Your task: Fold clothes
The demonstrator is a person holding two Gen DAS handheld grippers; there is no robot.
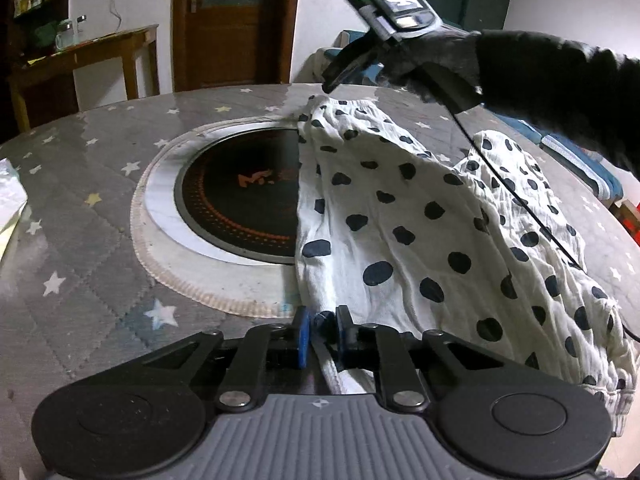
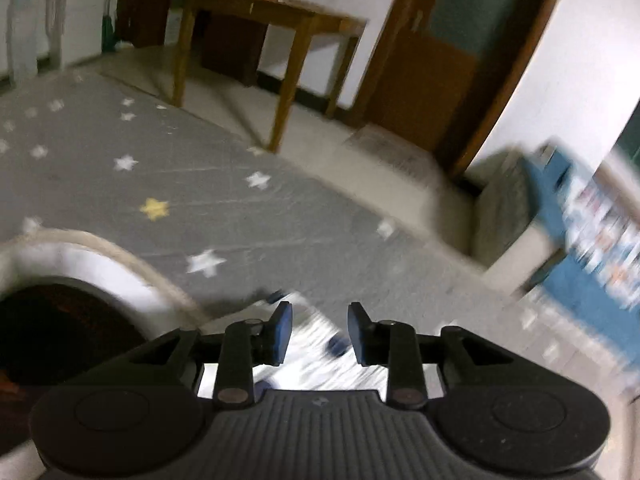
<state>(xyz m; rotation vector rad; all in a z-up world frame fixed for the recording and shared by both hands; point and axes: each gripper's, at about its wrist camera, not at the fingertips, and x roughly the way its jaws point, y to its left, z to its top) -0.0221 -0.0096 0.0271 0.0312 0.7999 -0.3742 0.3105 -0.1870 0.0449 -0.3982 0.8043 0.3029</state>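
In the left wrist view the left claw (image 1: 320, 334) sits at the bottom centre of the frame, its two blue pads (image 1: 303, 336) drawn close together with a thin fold of cloth pinched between them, so it is gripping the near edge of the garment (image 1: 400, 216). That garment is white with dark spots and lies rumpled across the right half of the frame, running from the claw up toward the top centre and spreading to the right edge. It rests on the counter (image 1: 80, 240), which is covered by a grey quilted cloth printed with stars. The garment's left edge overlaps a round black cooktop (image 1: 240, 196) set into the middle of the counter.

At the upper right of the same view a gloved hand (image 1: 424, 62) in a dark sleeve holds the right claw (image 1: 332, 80) above the far end of the garment; a thin black cable (image 1: 520, 200) trails down from it across the cloth.

The right wrist view is blurred. There the right claw (image 2: 320, 334) stands partly open, with a clear gap between its blue pads (image 2: 282, 332). A smeared patch of the white spotted garment (image 2: 316, 340) shows below the gap, but the pads do not press on it. A wooden table (image 2: 280, 16) and a brown door (image 2: 440, 60) stand in the upper part of the frame
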